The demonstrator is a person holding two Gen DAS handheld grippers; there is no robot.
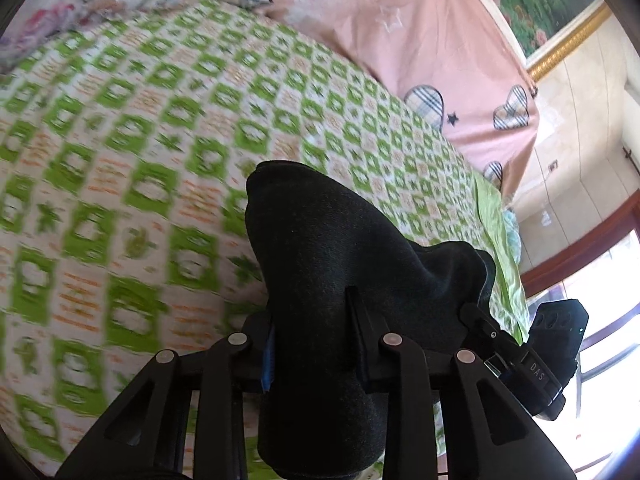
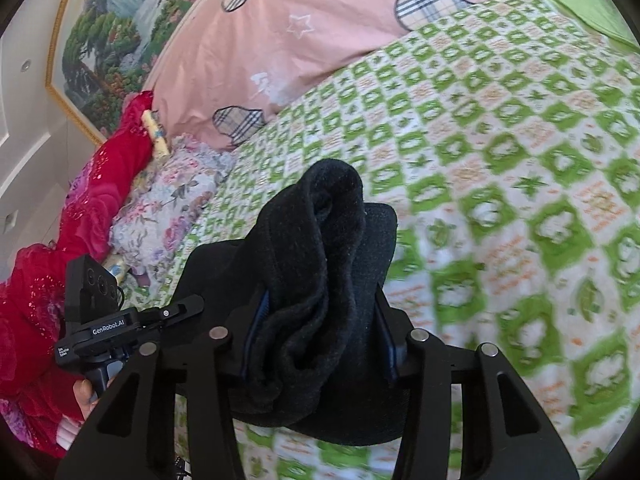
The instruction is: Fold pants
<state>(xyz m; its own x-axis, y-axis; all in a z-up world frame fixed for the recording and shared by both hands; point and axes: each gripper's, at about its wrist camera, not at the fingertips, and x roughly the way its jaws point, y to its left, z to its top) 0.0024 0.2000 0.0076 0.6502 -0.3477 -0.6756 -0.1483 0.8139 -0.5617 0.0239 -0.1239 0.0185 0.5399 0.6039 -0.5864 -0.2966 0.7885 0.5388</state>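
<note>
1. Your left gripper (image 1: 316,344) points forward and down over the bed. Its jaws are pinched on a thick bunch of the black pants (image 1: 328,264).
2. In the left wrist view the dark cloth fills the gap between the two fingers, rises ahead of them in a rounded hump, and hangs below the jaws toward the bottom edge.
3. Your right gripper (image 2: 316,340) is likewise tilted forward and down. Its jaws clamp a rolled, folded bundle of the same pants (image 2: 320,248).
4. In the right wrist view the bundle stands up between the blue-edged pads (image 2: 262,308) and spills over and beyond them; a flatter layer of cloth lies behind and to the right of the roll.
5. The pants are held above the green-and-white patterned bedspread (image 1: 120,140), which spreads out beneath and ahead of both grippers.
6. Each camera sees the other gripper just beside it. In the right wrist view, a hand (image 2: 86,398) grips the handle of that other gripper.
7. A pink quilt (image 2: 288,40) with checked hearts lies at the far side of the bedspread.
</note>
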